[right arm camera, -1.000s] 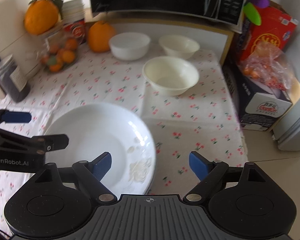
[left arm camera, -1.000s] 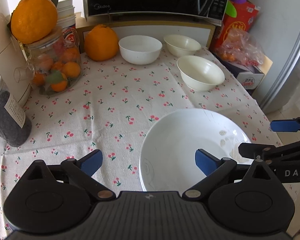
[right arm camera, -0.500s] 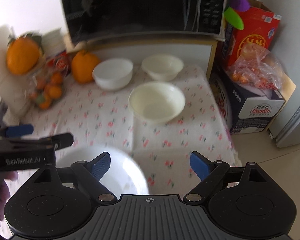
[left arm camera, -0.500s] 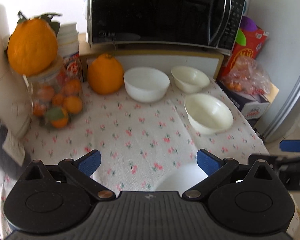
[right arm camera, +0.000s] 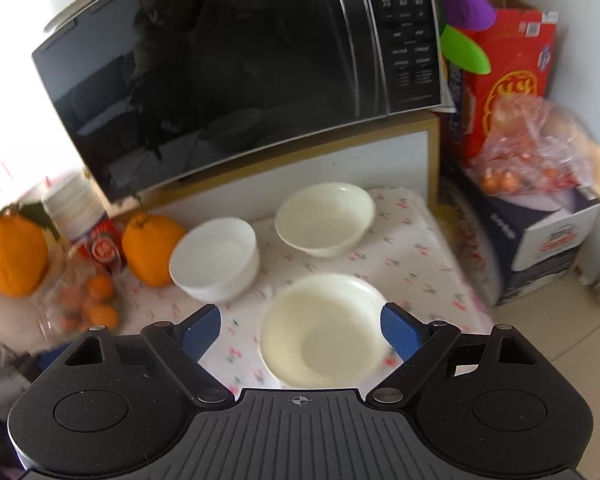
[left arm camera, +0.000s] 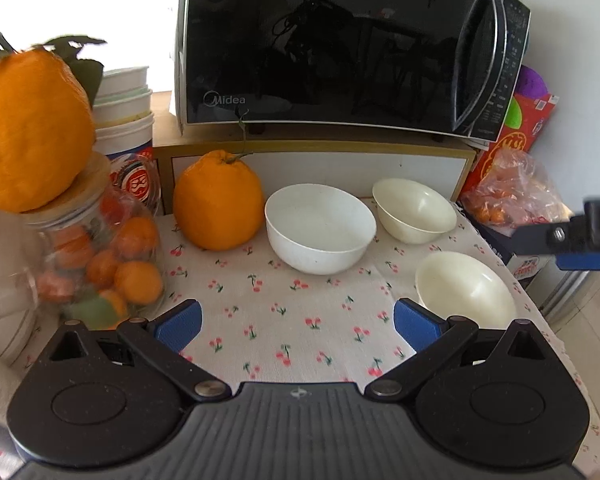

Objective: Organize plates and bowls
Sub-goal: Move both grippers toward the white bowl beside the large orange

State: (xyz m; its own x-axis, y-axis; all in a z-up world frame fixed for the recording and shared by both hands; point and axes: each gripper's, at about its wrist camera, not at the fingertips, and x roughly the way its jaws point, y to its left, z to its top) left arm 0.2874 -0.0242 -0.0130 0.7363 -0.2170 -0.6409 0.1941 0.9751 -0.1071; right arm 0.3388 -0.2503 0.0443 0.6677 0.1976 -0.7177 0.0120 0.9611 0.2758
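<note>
With three bowls standing apart on the cherry-print cloth surface (left arm camera: 284, 320), I judge the sorting barely begun, if it means stacking them: nothing shown is nested, and no plate shows in either of my views. My left jaws (left arm camera: 296, 322) stand wide apart with only bare cloth between them, holding nothing; my right jaws (right arm camera: 300, 328) are spread just as wide and frame the near cream-coloured shallow bowl (right arm camera: 324, 328), whose rim sits between the blue pads without either one pressing on it, so that bowl is not gripped. The deep white round bowl (left arm camera: 320, 228) stands at the back beside the large orange citrus fruit (left arm camera: 218, 200), and the small cream bowl (left arm camera: 414, 210) is close against the pale wood-trimmed stand under the black microwave oven (left arm camera: 340, 52). Room is tight behind, where the stand shuts off the back, and on my left, where the glass jar of small oranges (left arm camera: 100, 264) crowds the surface. On my right the cloth's edge falls away just past the near bowl, toward a cardboard box (right arm camera: 540, 232) on the floor. The open middle of the cloth looks the safest place to gather everything.
</note>
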